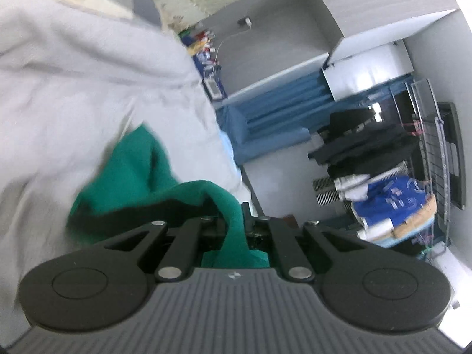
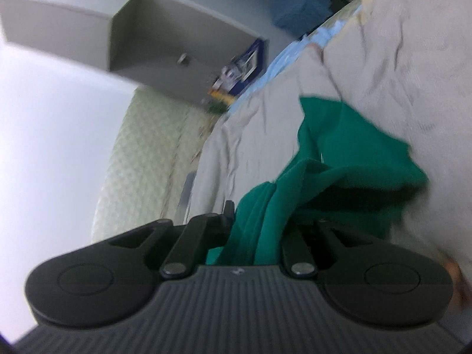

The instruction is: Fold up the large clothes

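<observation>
No readable text, labels or numbers — blurred

Each fisheye camera sits just behind its own black claw, looking forward along the fingers, tilted and close. Both views share the crumpled green cloth garment and the wrinkled pale grey bed cover.

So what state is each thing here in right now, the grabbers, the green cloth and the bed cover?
Left gripper: shut on the green garment.
Right gripper: shut on the green garment.
Green garment: bunched, lifted at both pinched parts.
Grey sheet: spread out, wrinkled.
</observation>
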Available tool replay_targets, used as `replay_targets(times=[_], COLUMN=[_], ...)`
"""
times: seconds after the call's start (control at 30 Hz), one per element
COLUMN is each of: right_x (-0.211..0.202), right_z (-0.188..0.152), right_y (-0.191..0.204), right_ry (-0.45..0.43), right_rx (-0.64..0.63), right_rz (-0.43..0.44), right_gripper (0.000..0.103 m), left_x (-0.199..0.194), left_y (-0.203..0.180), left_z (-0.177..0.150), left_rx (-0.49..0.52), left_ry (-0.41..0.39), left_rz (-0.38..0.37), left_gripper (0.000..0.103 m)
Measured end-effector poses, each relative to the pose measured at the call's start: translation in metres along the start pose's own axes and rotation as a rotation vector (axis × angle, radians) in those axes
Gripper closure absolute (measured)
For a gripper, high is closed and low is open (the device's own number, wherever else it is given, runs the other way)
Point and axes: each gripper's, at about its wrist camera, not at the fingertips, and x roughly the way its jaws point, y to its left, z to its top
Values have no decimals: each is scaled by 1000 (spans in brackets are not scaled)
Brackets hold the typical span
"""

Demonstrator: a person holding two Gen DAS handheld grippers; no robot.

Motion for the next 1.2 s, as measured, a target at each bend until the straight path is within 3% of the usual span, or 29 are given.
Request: replay_targets(times=[0.1,0.23,0.5,0.63,0.73,0.83,0.97,1.2], right_x=[43,99,177,195,204,208,221,221], right_z=[26,48,60,66,75,83,88,85], right_y=[4,-19,-104,-121,-128,-136,-153,-145], right_ry=[-31,-39,-36,-32,-37,-79,-97,-113], right_rx=[24,139,347,341,391,412,438,392], right_rz=[-24,-57,-65,-71,-71,-79,-92,-88], right_gripper=[86,86,86,85,85,85,85,86], left_x=[54,121,208,242,270,294,322,321], left_y=[-2,14,95,140,156,163,167,167], left_z=[37,75,88,96,104,111,113,108], left_rx=[-3,15,80,-15,-5,13,61,49], left_ry=[-46,-61,-108,-99,-80,-63,-37,-47], left_rz=[31,92,131,102,122,120,184,178], left_gripper=[96,96,95,95,95,93,91,88])
